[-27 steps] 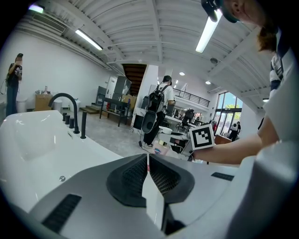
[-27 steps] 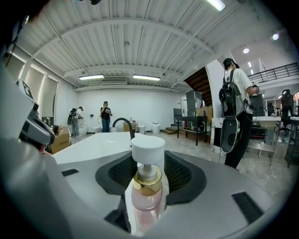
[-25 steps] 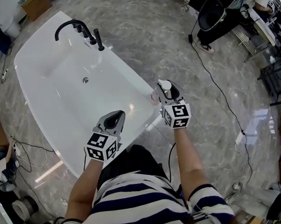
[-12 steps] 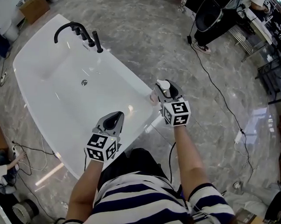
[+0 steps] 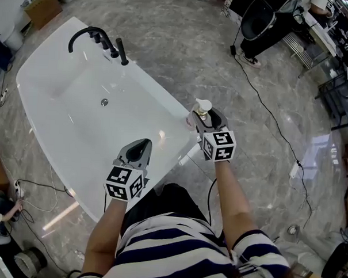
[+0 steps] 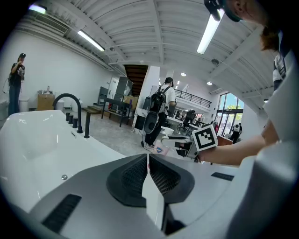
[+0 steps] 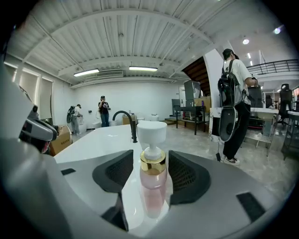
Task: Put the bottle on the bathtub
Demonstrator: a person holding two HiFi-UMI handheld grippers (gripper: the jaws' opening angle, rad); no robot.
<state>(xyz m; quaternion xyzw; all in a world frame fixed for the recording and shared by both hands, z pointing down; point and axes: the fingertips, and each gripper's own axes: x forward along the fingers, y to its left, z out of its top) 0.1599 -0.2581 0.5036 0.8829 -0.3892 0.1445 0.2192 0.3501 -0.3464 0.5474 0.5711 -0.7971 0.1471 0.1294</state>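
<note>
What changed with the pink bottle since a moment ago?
The right gripper has just been opening its jaws and has let go of the pink pump bottle, which now stands free between them on the bathtub rim. The bottle has stayed where it was, and the left gripper stays shut and empty, as before.

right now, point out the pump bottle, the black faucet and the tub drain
pump bottle (image 7: 153, 184): right gripper view, pink body
black faucet (image 6: 79, 119): left gripper view, upright riser
tub drain (image 5: 104, 102): head view, its centre

Pink bottle (image 5: 203, 106) upright on white bathtub (image 5: 143, 76) rim, marble floor (image 5: 223, 57) beneath.
</note>
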